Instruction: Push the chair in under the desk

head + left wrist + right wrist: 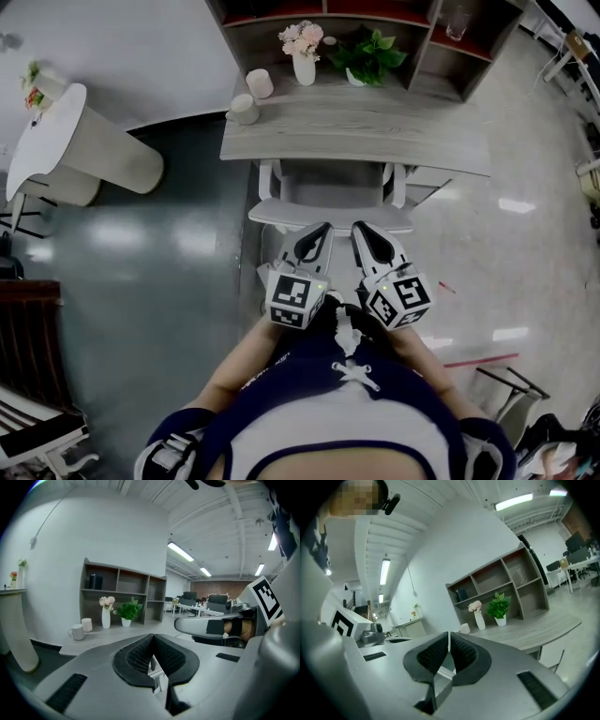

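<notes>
The front of the chair (328, 183) is hidden under the bench (375, 141), so only the rear of its grey seat, two white side uprights and the curved white back rail show in the head view. Its legs cannot be made out, and the two grippers cover the lower edge of the rail. The chair sits at 12 o'clock from the person, tucked in at the middle of the bench's near edge.

The left gripper (317, 234) and the right gripper (364, 234) lie side by side, tips pointing to 12 o'clock over the back rail. Whether they touch it cannot be told from above. In the left gripper view the jaws are pressed together with nothing between them. In the right gripper view the jaws meet the same way, empty. A small pale shape shows through the gap below each pair of pads, too little to identify.

On the bench stand two mugs (251, 97) at 10 o'clock from the chair, then a white vase of pink flowers (304, 66) and a potted plant (367, 56) towards 12. The shelf unit (450, 66) behind them is cut off by the top edge.
</notes>
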{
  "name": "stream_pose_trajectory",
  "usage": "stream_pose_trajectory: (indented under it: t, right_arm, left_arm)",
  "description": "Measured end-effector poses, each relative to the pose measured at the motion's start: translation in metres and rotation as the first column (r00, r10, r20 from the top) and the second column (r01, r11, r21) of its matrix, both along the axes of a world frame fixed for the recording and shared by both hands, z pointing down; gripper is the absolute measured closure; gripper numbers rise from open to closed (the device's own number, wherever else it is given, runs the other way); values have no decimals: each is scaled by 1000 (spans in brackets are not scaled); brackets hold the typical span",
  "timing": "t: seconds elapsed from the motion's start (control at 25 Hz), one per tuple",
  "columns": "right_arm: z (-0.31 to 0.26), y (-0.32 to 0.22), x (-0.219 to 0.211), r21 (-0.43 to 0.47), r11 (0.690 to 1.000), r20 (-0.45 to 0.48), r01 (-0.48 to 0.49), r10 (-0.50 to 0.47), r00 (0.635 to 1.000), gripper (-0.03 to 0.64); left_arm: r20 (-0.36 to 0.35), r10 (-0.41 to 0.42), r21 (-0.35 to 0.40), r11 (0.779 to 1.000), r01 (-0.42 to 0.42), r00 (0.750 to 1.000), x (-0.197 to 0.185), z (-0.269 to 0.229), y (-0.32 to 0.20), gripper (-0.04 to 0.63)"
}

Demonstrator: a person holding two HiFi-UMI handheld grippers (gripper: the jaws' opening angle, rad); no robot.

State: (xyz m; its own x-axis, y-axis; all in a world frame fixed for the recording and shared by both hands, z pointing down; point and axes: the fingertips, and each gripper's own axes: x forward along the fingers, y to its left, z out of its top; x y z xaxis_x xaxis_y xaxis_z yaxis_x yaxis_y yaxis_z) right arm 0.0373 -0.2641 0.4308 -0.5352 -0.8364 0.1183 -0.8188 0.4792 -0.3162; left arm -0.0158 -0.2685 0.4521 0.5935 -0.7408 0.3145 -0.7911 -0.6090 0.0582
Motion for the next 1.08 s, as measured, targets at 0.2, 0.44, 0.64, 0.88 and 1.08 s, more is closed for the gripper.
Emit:
stream_pose_trajectory:
  t: [0.2, 0.44, 0.64, 0.88, 1.08]
  right_arm:
    - [3, 18, -11, 33, 999, -108, 29, -26, 994, 601]
    - [-1, 31, -18, 47, 998, -134, 42, -36, 990, 601]
    - [4, 43, -19, 39, 998, -169, 47, -40, 985, 601]
    - [3, 53, -22, 42, 998, -181, 55, -46, 982, 601]
    - [11, 59, -21, 20, 999, -184, 46, -41, 982, 601]
  left_arm:
    - [-1, 33, 1, 999, -33, 999, 6, -4, 20, 584]
    - [-8, 38, -4, 999, -38, 999, 4, -2, 37, 584]
    - [6, 30, -8, 1000, -30, 1000, 1, 2, 49, 584]
    - [15, 24, -4, 1000, -24, 1000, -3, 2, 58, 584]
    - [25, 42, -5, 999, -42, 999, -1, 5, 68, 584]
